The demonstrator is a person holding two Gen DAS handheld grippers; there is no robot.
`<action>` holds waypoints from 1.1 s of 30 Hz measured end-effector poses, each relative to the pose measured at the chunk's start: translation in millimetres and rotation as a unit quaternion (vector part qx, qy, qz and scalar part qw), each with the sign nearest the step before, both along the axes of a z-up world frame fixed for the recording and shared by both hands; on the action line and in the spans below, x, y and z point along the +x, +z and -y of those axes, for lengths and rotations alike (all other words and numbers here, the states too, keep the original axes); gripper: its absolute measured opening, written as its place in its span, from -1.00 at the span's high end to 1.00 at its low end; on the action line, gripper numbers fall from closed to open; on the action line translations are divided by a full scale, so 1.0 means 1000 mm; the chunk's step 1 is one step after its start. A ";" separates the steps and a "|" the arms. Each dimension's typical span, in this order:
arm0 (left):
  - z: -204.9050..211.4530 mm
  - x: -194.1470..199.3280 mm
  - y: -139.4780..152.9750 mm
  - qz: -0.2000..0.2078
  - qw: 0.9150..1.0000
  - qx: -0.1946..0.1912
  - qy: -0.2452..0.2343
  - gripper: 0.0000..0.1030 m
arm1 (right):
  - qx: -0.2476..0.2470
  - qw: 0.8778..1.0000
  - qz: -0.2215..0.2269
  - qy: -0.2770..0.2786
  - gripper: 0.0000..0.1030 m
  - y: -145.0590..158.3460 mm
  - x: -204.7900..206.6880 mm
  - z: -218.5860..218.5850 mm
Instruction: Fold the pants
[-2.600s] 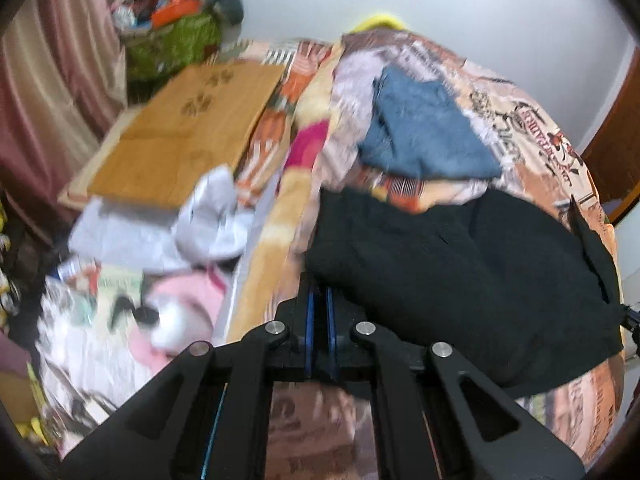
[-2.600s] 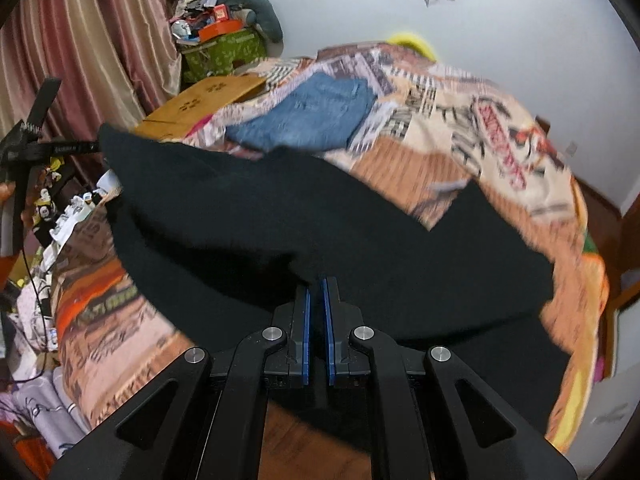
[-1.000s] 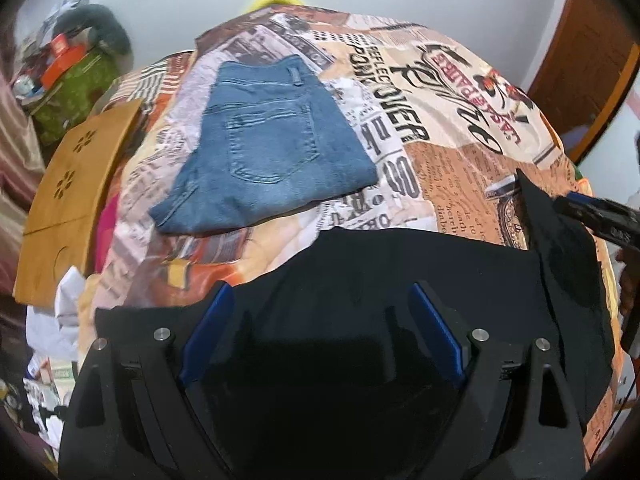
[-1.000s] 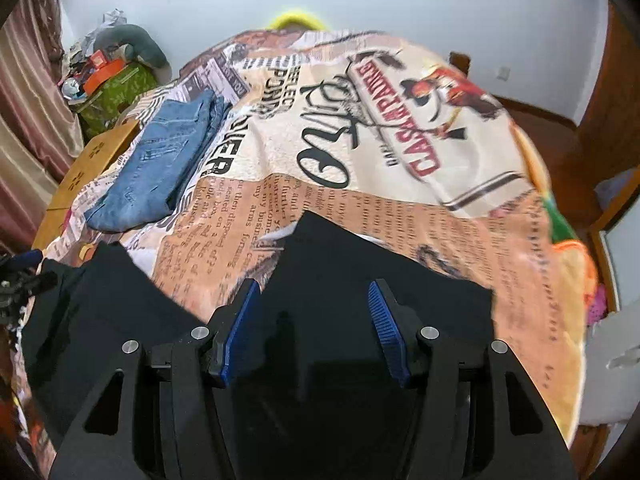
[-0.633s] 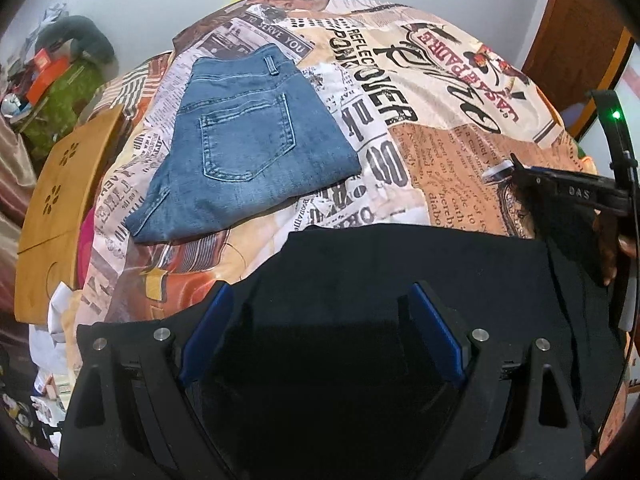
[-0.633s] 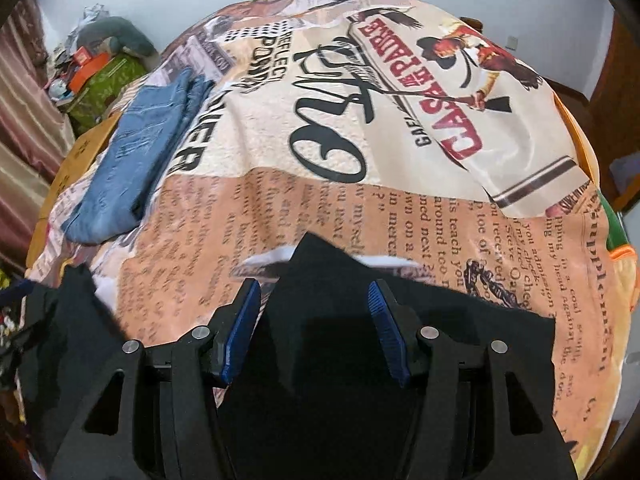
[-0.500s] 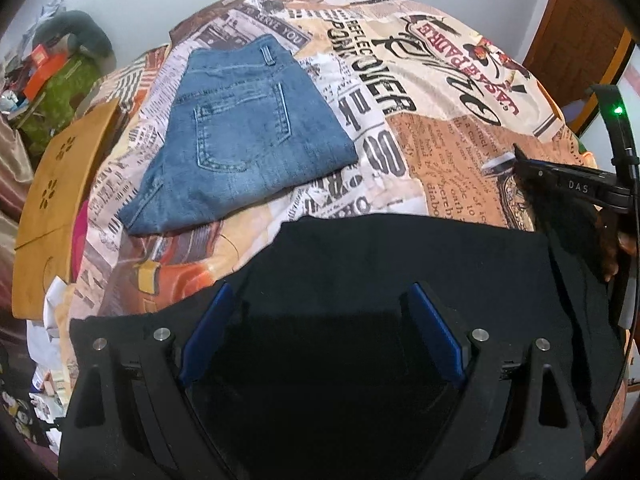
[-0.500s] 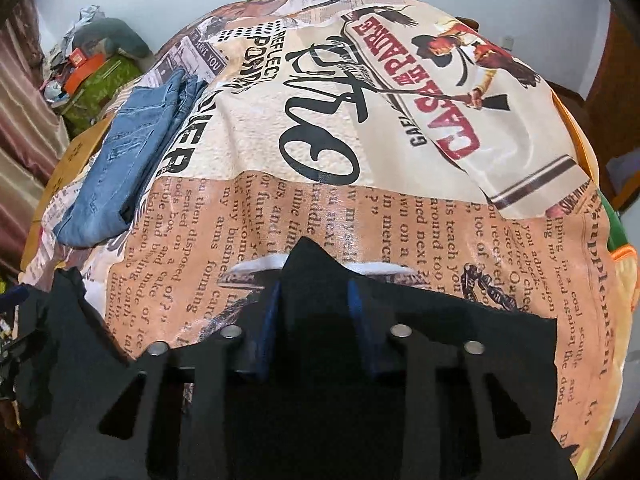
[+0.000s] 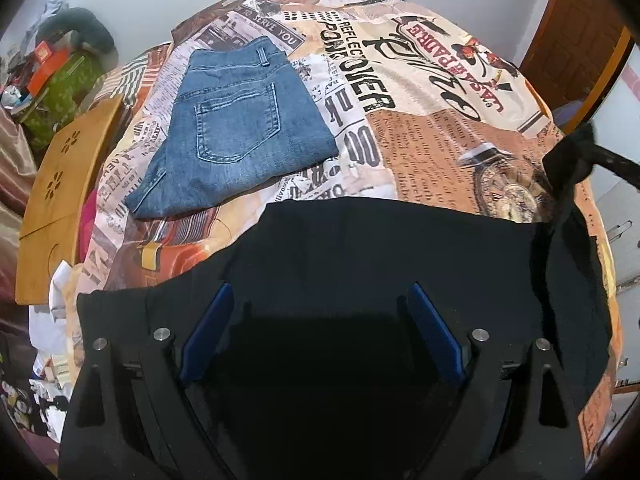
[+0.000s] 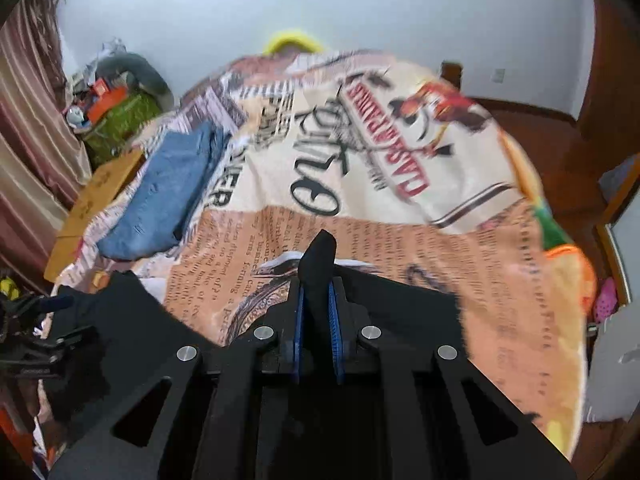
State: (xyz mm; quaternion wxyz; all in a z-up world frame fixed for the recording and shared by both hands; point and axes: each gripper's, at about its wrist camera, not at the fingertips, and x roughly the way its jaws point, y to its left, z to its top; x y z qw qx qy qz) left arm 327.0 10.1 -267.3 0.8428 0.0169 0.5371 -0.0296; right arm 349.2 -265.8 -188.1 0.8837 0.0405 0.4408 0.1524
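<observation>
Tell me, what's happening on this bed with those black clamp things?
A person is folding a pair of black pants on a bed covered by a newspaper-print bedspread, using a handheld gripper in each hand. The right gripper is shut on a pinched-up edge of the black pants. The left gripper is open, jaws spread wide just above the dark fabric, gripping nothing. A pair of blue jeans lies already folded farther up the bed.

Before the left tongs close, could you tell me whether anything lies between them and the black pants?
Nothing visible does: the open left tongs hang directly over the black cloth pants; the folded blue denim jeans lie farther up the bed.
</observation>
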 end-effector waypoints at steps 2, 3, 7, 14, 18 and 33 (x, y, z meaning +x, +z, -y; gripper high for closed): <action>0.003 -0.005 0.004 -0.003 1.000 -0.005 0.001 -0.73 | -0.001 1.000 0.014 -0.010 0.80 0.014 -0.010 0.014; 0.005 -0.007 0.005 -0.004 1.000 -0.007 0.001 -0.73 | -0.001 1.000 0.019 -0.016 0.80 0.019 -0.014 0.021; 0.015 -0.019 0.009 -0.006 1.000 -0.006 -0.004 -0.75 | 0.004 0.998 0.034 -0.043 0.80 0.037 -0.040 0.054; 0.039 -0.039 0.000 -0.023 0.999 0.000 -0.026 -0.77 | -0.006 0.997 0.026 -0.071 0.80 0.034 -0.087 0.096; 0.053 -0.048 -0.009 -0.036 0.998 0.010 -0.042 -0.77 | -0.011 0.996 0.005 -0.085 0.81 0.015 -0.109 0.113; 0.066 -0.069 -0.024 -0.030 0.999 0.008 -0.036 -0.96 | 0.010 0.986 -0.125 -0.111 0.80 -0.092 -0.165 0.140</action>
